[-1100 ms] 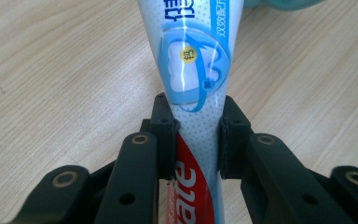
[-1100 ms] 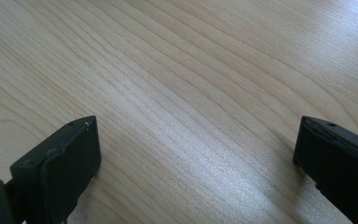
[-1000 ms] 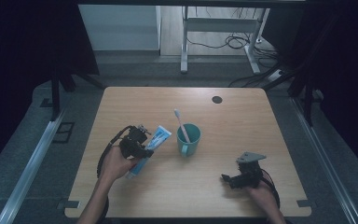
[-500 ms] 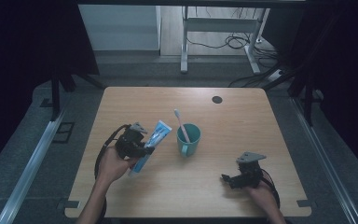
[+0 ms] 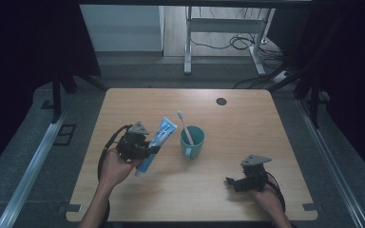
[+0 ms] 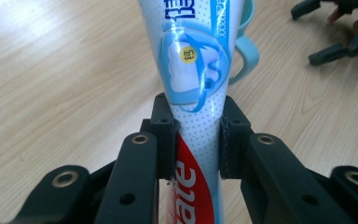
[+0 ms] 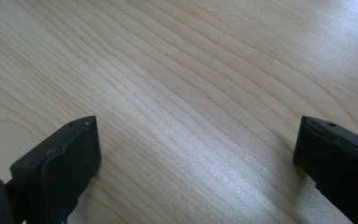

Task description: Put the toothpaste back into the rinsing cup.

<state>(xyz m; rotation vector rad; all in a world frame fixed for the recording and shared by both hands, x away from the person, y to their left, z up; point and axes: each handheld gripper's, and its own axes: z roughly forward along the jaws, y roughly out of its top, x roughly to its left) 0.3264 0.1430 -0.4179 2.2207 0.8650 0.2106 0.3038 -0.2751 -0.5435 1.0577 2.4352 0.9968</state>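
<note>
Toothpaste tube (image 5: 156, 144) clamped across its middle by the left gripper (image 5: 153, 149), lifted off the counter (image 5: 247, 118) and tilted, flat crimped end up and toward the teal cup (image 5: 192, 141), cap end down toward the hand. From the left gripper view, both pads pressed squarely on the tube (image 6: 193, 93), one on each side, label facing up, cup handle (image 6: 243, 46) just beyond the tube's far end. Pink toothbrush (image 5: 185, 127) already standing in the cup, leaning left with bristles up. Cup near the counter's middle, tube just beside it on the left, apparently not touching, though hard to be sure from above at this angle.

Right gripper (image 5: 233, 182) low at the near right of the counter, well apart from cup and tube. Its jaws spread wide in the right gripper view (image 7: 193, 154), bare wood grain between them, nothing grasped.

Progress, judged from the layout: pickup finished, grip secure, toothbrush part seemingly done. Left to do, most likely: carry the tube over the rim, stand it inside next to the brush, release. Roughly past the halfway mark. Care needed over the brush handle, which leans toward the side of approach and could be knocked.
</note>
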